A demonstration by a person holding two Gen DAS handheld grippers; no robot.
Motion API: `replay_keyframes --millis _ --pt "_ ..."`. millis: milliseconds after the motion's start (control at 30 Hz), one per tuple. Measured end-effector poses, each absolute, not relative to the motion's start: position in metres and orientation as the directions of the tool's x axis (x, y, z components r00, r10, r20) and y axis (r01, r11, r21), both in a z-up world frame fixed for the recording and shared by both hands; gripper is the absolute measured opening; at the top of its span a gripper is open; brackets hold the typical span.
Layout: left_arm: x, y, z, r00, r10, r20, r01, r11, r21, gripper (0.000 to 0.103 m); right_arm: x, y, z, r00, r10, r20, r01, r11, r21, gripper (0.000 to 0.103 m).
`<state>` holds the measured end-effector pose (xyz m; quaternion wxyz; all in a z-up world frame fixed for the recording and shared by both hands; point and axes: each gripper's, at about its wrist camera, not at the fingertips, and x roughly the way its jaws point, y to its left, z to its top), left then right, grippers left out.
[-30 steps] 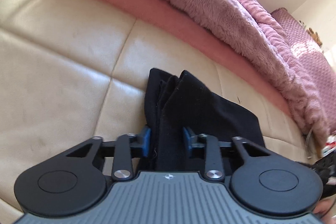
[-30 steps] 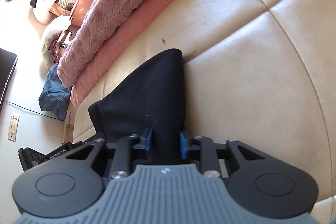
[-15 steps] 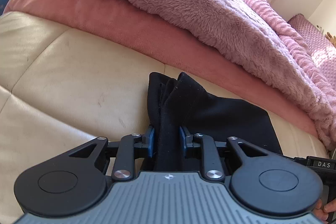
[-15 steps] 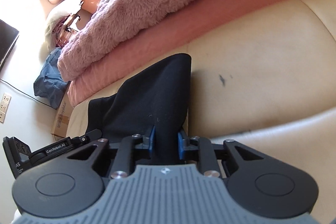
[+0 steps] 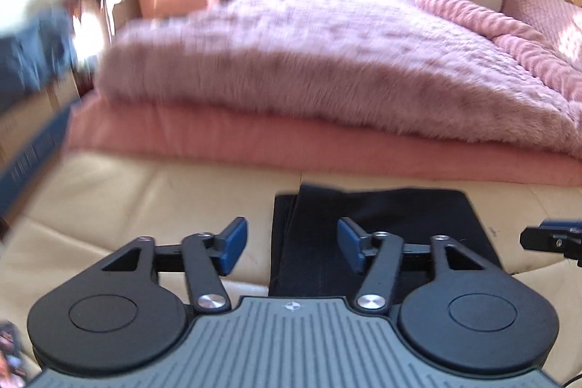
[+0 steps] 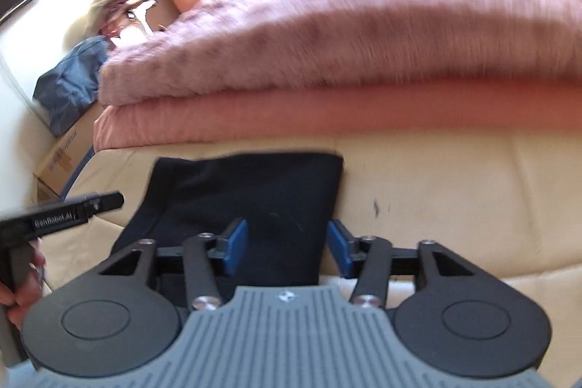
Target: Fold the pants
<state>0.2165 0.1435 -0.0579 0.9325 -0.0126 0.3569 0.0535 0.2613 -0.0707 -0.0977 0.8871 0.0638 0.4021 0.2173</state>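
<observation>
the black pants [image 5: 382, 224] lay folded into a flat, compact rectangle on the cream leather cushion [image 5: 127, 202], close to the salmon-pink blanket [image 5: 291, 151] and the fluffy mauve throw [image 5: 327, 75] stacked on it. we saw several layered edges at the bundle's left side in the left wrist view, and a smooth, squared top edge and right corner in the right wrist view [image 6: 254, 191]. our left gripper [image 5: 291, 246] stood with its blue pads spread wide, the pants' left edge between them but neither pad touching cloth. our right gripper [image 6: 287, 246] was likewise spread wide over the bundle's right part, holding nothing. the cloth looked dark and matte, with faint creases near the middle. a blue-grey garment [image 6: 69, 82] sat on a cardboard box [image 6: 62, 151] beyond the cushion's left end; the background was motion-blurred.
</observation>
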Motion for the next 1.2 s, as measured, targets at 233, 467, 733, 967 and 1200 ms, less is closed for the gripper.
replay_keyframes --millis 233,467,733,967,1200 --pt "0.166 0.108 0.001 0.826 0.126 -0.549 -0.089 0.992 0.094 0.09 0.189 -0.069 -0.027 0.73 0.418 -0.541 -0.404 0.902 0.15 0.082" --pt "0.123 0.093 0.022 0.848 0.178 -0.498 -0.133 0.983 0.124 0.098 0.121 -0.077 0.007 0.796 0.377 -0.473 -0.38 0.92 0.095 0.082" --pt "0.095 0.089 0.002 0.792 0.182 -0.583 -0.154 0.983 0.098 0.098 0.073 -0.073 -0.011 0.784 0.325 -0.529 -0.329 0.94 0.091 0.082" --pt "0.081 0.09 -0.018 0.731 0.17 -0.661 -0.159 0.984 0.078 0.098 0.067 -0.071 -0.034 0.707 0.327 -0.627 -0.307 0.941 0.144 0.082" --pt "0.077 0.088 -0.02 0.712 0.161 -0.683 -0.153 0.985 0.073 0.098 0.068 -0.067 -0.046 0.668 0.319 -0.672 -0.306 0.941 0.143 0.082"
